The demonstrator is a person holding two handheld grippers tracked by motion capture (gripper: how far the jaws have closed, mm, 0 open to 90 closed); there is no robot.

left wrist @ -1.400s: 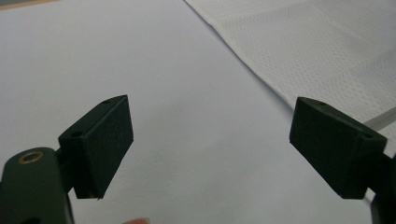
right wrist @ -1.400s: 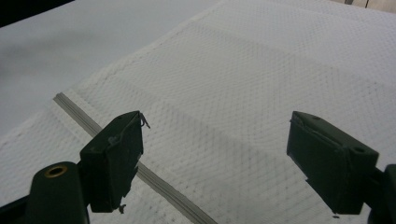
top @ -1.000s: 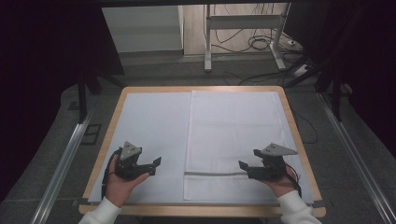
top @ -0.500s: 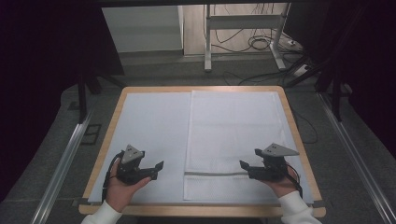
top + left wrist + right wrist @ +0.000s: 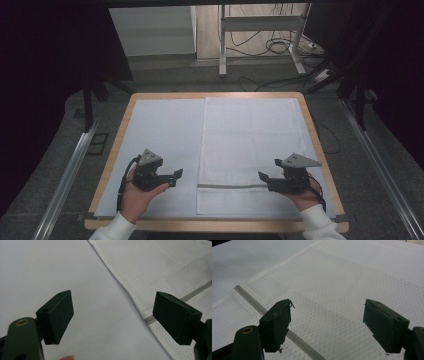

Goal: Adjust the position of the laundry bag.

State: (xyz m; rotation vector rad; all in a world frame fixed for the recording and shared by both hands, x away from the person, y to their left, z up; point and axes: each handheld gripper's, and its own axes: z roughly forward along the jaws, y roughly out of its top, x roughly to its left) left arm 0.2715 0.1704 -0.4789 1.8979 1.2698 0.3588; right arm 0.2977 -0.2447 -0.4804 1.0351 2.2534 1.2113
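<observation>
High view. White woven rectangular towel (image 5: 250,150) with one grey stripe (image 5: 230,186) near its near end, spread flat on the right half of a pale blue sheet (image 5: 160,135) covering the wood-rimmed table (image 5: 116,145). Left gripper (image 5: 176,177) just left of the towel's near left edge, apart from it, jaws spread, nothing between them. Right gripper (image 5: 262,178) over the towel's near right part, by the stripe's right end, jaws spread and empty. No containers on the table.

Left gripper view. Black jaws wide apart, low over the blue sheet (image 5: 62,272). Towel's (image 5: 162,265) long left edge running diagonally between the jaws; stripe end (image 5: 150,319) just beside the right-hand pad. Edge looks flat, single or thinly folded.

Right gripper view. Jaws spread over the towel (image 5: 352,285), waffle-like weave plain to see; stripe (image 5: 249,298) passing under the left-hand pad. Contact with cloth: cannot tell.

Handling, judged. Light, soft, limp; will sag and drape once lifted, not fragile. Coarse weave should give pads fair grip. Best holds: the two near corners or the edges near the stripe, pinched with the lower jaw slid under the hem. Likely trouble: snagging the blue sheet along with the towel.
</observation>
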